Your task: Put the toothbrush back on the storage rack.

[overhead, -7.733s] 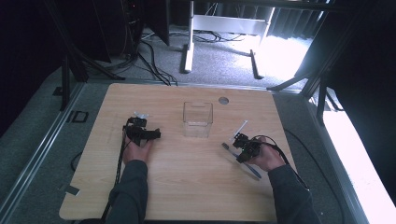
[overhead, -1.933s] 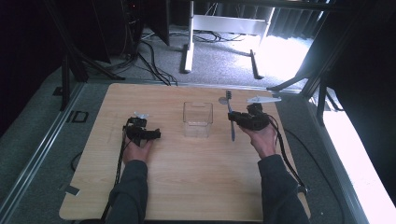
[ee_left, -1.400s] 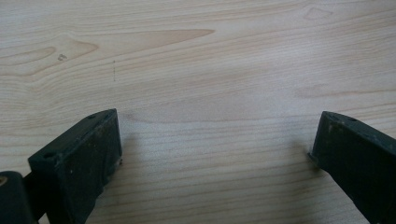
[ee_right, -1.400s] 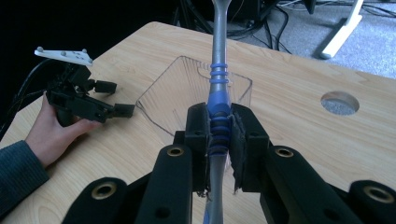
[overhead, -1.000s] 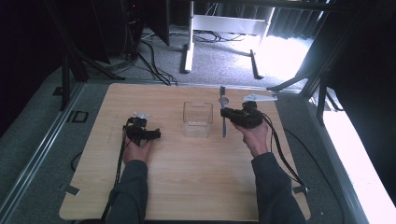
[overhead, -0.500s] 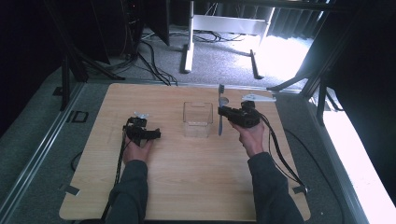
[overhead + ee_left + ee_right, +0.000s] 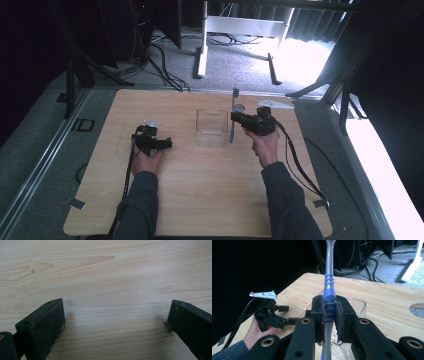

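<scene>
Room: dark walls, grey carpet, cables and a white stand beyond our wooden worktop (image 7: pixel 200 200).
Toothbrush (image 7: pixel 232 117): we hold it off the worktop, just right of the clear box (image 7: pixel 211 128), its long axis running away from us and its head end toward the far edge.
Right gripper (image 7: pixel 239 118): its 2 jaws are pinched on the blue ribbed grip of the toothbrush (image 7: pixel 329 302), as the right gripper view shows, with the box (image 7: pixel 359 305) right behind the jaws.
Key relation: the box lies just left of the held toothbrush; we judge a short carry left and a tilt would drop it in, and our right hand is far nearer.
Left gripper (image 7: pixel 167 144): resting low at the left of the worktop, jaws spread wide over bare wood (image 7: pixel 112 290), gripping nothing.
Arms: both forearms reach in from the near edge, our right one stretched farther forward.
</scene>
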